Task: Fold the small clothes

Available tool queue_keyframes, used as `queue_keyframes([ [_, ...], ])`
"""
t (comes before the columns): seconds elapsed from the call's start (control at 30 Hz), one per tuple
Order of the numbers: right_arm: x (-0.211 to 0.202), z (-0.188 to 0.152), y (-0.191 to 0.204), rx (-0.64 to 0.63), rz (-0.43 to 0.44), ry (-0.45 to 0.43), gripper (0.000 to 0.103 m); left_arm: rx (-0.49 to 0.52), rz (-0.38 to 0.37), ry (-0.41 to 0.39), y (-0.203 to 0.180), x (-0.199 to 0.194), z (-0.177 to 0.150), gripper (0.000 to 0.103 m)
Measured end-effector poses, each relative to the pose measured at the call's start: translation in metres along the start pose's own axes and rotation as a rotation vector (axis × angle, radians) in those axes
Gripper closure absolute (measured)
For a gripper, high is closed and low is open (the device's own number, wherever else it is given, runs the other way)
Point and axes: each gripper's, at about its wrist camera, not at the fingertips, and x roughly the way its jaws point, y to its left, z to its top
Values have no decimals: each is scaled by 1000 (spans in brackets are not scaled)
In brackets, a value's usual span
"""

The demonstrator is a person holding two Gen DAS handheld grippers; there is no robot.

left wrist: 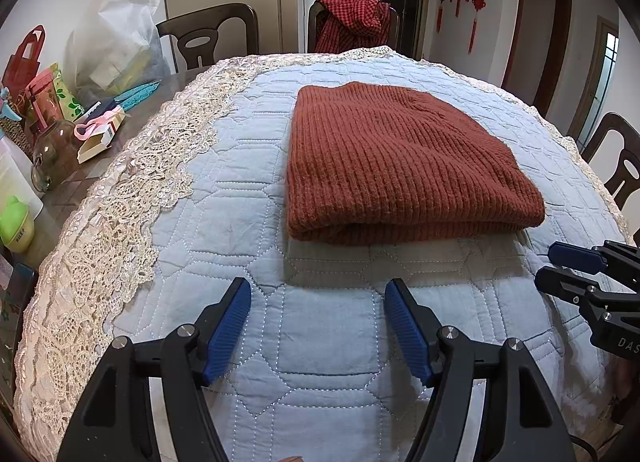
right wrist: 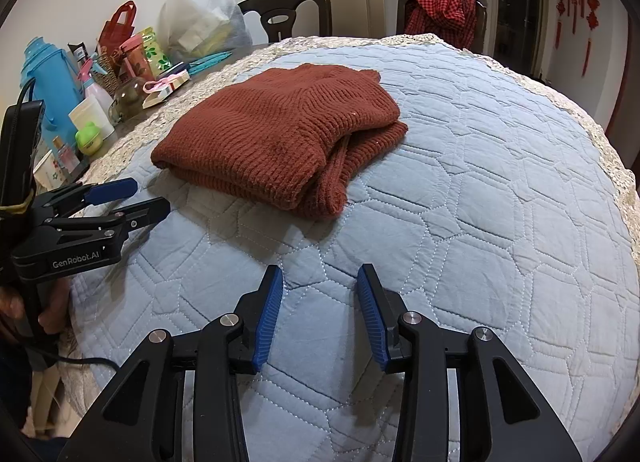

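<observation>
A rust-red ribbed knit sweater [left wrist: 400, 166] lies folded in a thick rectangle on the light blue quilted cover [left wrist: 320, 342]; it also shows in the right wrist view [right wrist: 280, 134], with a loose edge tucked at its right side. My left gripper [left wrist: 318, 290] is open and empty, hovering above the cover just short of the sweater's near edge; it also shows in the right wrist view [right wrist: 152, 196]. My right gripper [right wrist: 320, 278] is open and empty, near the sweater's right corner, and shows in the left wrist view [left wrist: 546, 264].
The cover has a cream lace border [left wrist: 120, 202]. Left of it stand a glass jar [left wrist: 52, 158], a green tub [left wrist: 16, 226], gift bags [left wrist: 28, 54], a white plastic bag [left wrist: 116, 42] and a blue thermos [right wrist: 48, 78]. Chairs stand behind, one with a red checked cloth [left wrist: 352, 22].
</observation>
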Motion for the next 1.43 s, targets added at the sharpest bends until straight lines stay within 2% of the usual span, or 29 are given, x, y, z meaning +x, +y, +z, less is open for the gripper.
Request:
queue_keyframes([
  [0.27,0,0,0,1,1,0,62,-7,-13,7,0,0,-1,25],
  [0.7,0,0,1,2,2,-1,62,0,16,20,-6,0,0,20],
  [1.43,-1,0,3,5,6,-1,61,-4,20,26,-4,0,0,19],
])
